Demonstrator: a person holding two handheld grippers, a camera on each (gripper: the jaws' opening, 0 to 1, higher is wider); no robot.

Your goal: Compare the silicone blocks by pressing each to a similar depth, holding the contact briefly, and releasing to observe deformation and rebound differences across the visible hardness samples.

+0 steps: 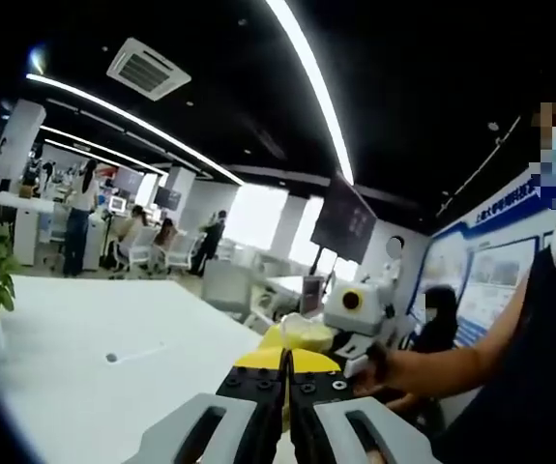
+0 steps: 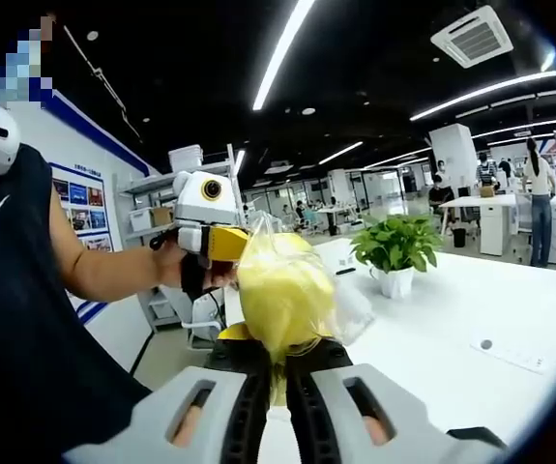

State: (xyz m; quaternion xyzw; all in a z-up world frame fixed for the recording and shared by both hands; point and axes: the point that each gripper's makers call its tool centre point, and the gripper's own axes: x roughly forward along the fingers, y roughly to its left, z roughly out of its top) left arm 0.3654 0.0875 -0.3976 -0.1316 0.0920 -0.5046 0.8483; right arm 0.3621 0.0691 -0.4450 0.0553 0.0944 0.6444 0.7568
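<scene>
Across a large open office, a broad white table (image 2: 510, 319) runs beneath long ceiling light strips (image 1: 307, 77) and a square ceiling vent (image 2: 478, 36). Desks, chairs and several people (image 1: 79, 217) stand far behind the table. A person in a dark sleeveless top (image 2: 16, 319) stands at the table edge, holding one gripper in each hand. A wall poster (image 1: 490, 280) with blue borders hangs behind this person.

A potted green plant (image 2: 395, 249) in a white pot sits on the table, well apart from the grippers.

In the right gripper view, the right gripper (image 2: 279, 372) has its jaws drawn narrow, pinching the lower end of a clear plastic bag (image 2: 282, 290) that holds something yellow and rises above the jaws. The left gripper (image 2: 210, 232) appears just beside the bag, held by a hand (image 2: 176, 266).

In the left gripper view, the left gripper (image 1: 285, 382) has its jaws together, with nothing visible between them. Beyond its tips is the yellow bag, and the right gripper stands just behind the bag.

No silicone blocks can be made out; whether the bag contains them cannot be told.
</scene>
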